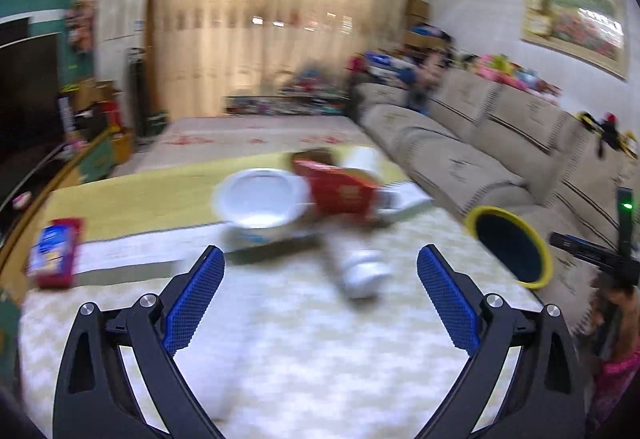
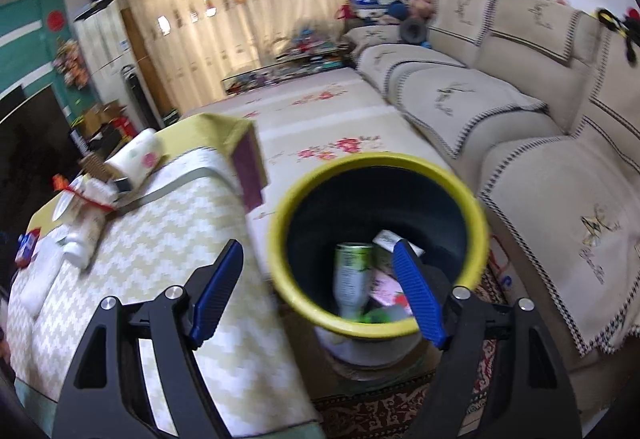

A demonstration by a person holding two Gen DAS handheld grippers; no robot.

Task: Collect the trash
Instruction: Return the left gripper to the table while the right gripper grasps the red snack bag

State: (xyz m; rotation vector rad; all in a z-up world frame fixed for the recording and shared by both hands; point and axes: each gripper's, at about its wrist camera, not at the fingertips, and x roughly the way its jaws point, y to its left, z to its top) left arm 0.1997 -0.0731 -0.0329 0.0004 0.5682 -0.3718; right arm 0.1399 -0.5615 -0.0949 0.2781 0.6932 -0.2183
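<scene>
Jaws spread wide on both grippers, nothing held; the white bottle [image 1: 362, 267] should probably be squared up between the left gripper [image 1: 320, 283] pads before it's carried to the bin [image 2: 378, 239].

No legible text; packaging print on table items too blurred.

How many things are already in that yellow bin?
At least 3 in the bin: a green can standing at the middle, a white packet behind it, and a pink wrapper beside it. More may lie hidden underneath.
</scene>
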